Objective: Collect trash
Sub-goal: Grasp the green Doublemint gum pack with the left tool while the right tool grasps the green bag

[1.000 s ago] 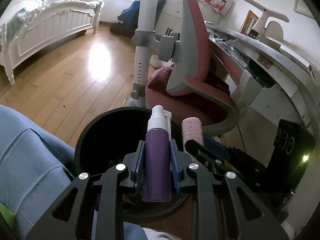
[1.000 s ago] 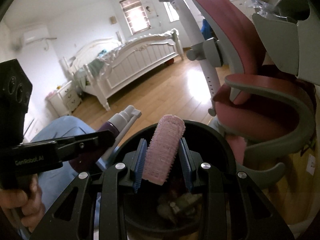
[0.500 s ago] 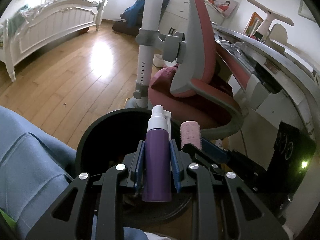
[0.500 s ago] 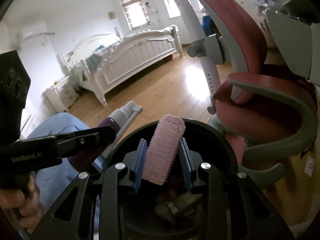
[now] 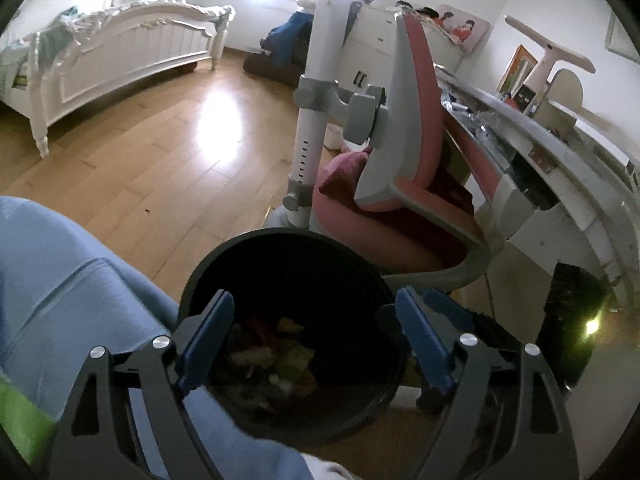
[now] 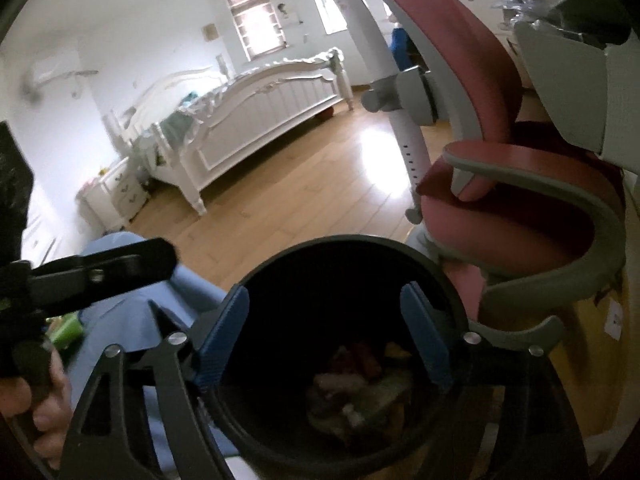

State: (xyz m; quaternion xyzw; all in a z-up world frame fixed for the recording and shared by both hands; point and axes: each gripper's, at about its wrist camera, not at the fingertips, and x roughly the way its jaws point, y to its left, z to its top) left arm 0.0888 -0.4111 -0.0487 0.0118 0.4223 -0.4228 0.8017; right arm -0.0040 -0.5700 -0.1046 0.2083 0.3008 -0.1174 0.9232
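My left jaws (image 5: 316, 340) stand wide apart with nothing between the blue pads (image 5: 206, 338). My right jaws (image 6: 326, 334) are spread just as wide and grip nothing either. Both hang directly over the black bin (image 5: 280, 240), whose round mouth fills the gap between the pads in each view.

Down in the bin lies the trash (image 5: 276, 360), a dim heap of crumpled scraps in yellow, red and green; in the right view the same heap (image 6: 360, 384) sits at 6 o'clock of the bin (image 6: 352, 240), too blurred to pick out single pieces.

In the left view my right jaws show at 4 o'clock, just past the bin's rim. In the right view the left tool pokes in at 9 o'clock, with my hand (image 6: 36, 404) on its grip at 8 o'clock.

My blue trouser leg (image 5: 60, 300) presses against the bin at 8 o'clock. A pink chair (image 5: 416, 184) stands just beyond the bin at 1 o'clock, a desk (image 5: 568, 152) beside it at 2 o'clock. A white bed (image 5: 120, 60) stands well apart across the wooden floor (image 5: 160, 168) at 10 o'clock.
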